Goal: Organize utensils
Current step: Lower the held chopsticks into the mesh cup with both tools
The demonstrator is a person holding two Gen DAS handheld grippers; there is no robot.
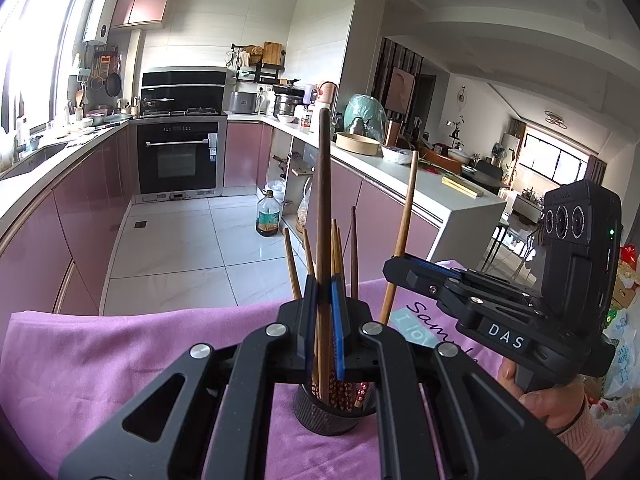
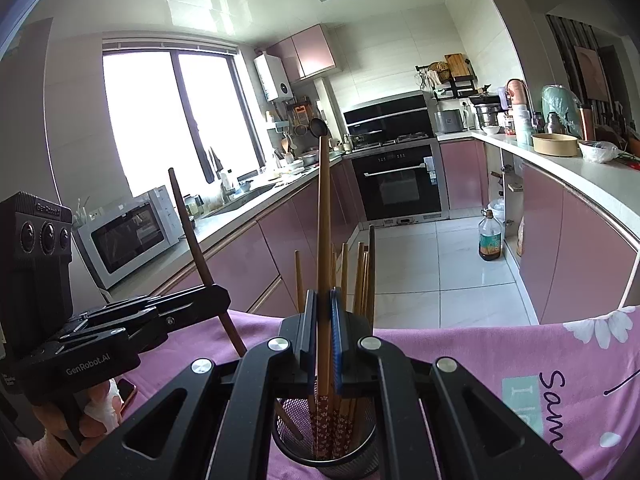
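Left wrist view: left gripper (image 1: 323, 312) clenched on dark chopstick (image 1: 323, 200), upright above mesh chopstick holder (image 1: 328, 414) on pink-clothed desk (image 1: 120, 360). Right gripper (image 1: 394, 266) clamps light chopstick (image 1: 404, 220).

Right wrist view: right gripper (image 2: 324, 320) pinches light chopstick (image 2: 323, 220) over holder (image 2: 324, 450); left gripper (image 2: 218, 298) grips dark chopstick (image 2: 188, 228) near desk's left edge.

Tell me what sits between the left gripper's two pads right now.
A dark brown chopstick stands clamped between the left gripper's shut jaws, above the black mesh holder; the left wrist view shows it.
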